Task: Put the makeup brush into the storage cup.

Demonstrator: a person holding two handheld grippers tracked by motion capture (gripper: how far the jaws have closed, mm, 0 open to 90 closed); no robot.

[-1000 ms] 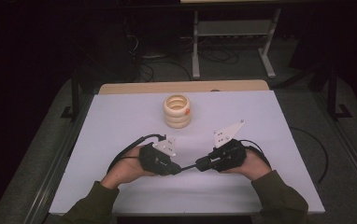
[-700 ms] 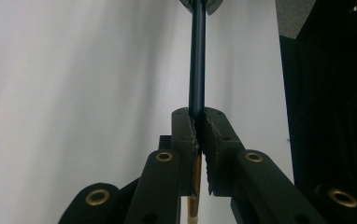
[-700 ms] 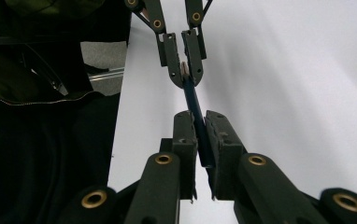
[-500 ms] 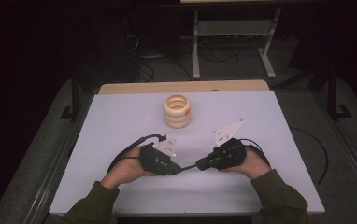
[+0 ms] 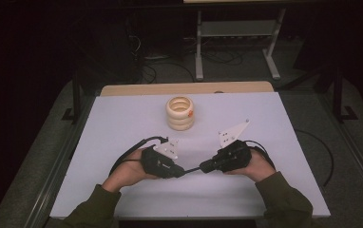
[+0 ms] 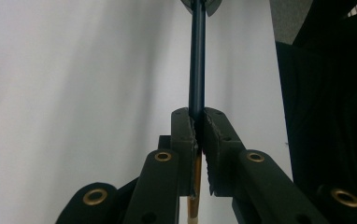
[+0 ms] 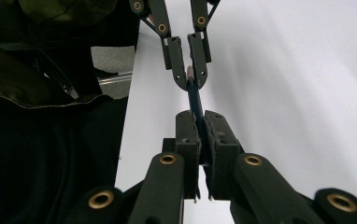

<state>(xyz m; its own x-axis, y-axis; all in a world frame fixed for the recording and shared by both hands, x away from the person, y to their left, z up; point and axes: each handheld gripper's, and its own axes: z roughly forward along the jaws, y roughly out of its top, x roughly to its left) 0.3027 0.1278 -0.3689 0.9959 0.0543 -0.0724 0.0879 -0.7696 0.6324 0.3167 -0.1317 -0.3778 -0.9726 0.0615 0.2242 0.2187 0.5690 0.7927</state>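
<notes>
High view: my white table (image 5: 122, 118) carries a stack of cream rings (image 5: 180, 113) at twelve o'clock. At six o'clock my left gripper (image 5: 183, 173) and right gripper (image 5: 202, 168) point at each other, each clamped tight on one end of a thin dark pencil (image 5: 192, 170).

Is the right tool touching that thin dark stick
Touching. In the right gripper view, the right tool has its jaws clamped on the dark stick; the left tool grips its far end.
</notes>
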